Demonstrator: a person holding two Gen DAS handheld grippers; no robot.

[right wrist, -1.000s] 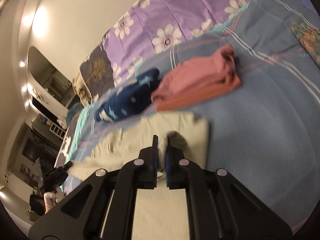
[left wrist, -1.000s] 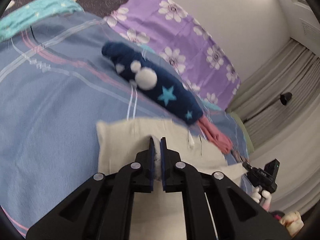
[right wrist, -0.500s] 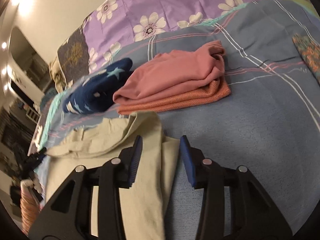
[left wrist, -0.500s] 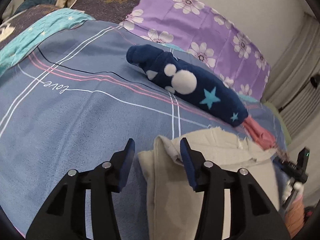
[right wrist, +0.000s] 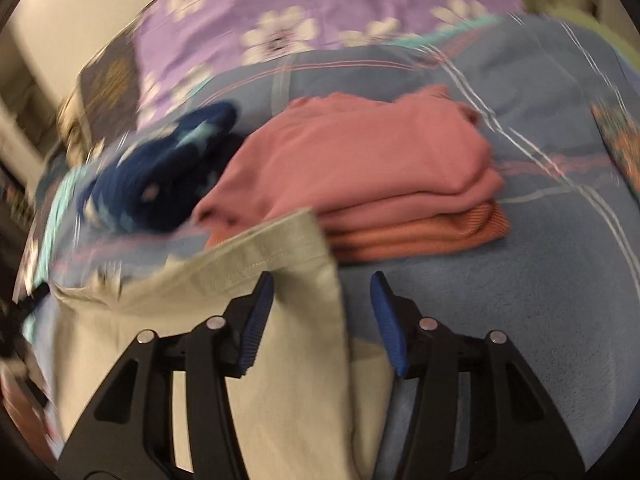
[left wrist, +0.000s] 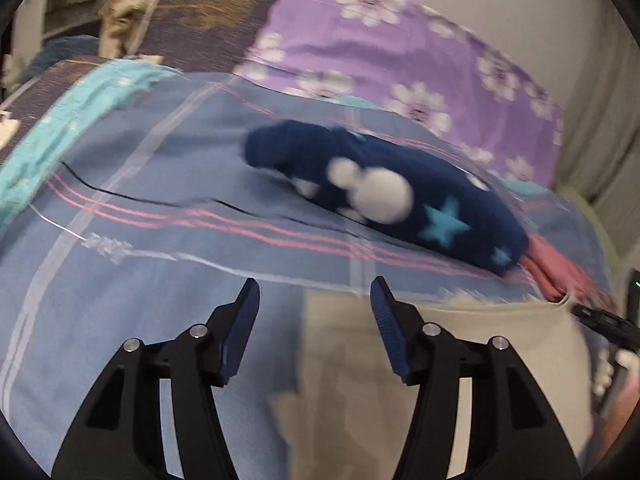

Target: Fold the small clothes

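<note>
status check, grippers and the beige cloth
Left gripper open, right gripper open, both empty. Beige cloth lies folded on bed. Pink stack just beyond it.

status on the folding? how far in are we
Done: the pink garment lies folded in a stack on the blue bedspread, and the navy star-print garment is rolled beside it. In hand: nothing. The left gripper and right gripper are both open over the beige garment, which lies flat with one edge doubled over. Left: likely more folds on the beige one.
</note>
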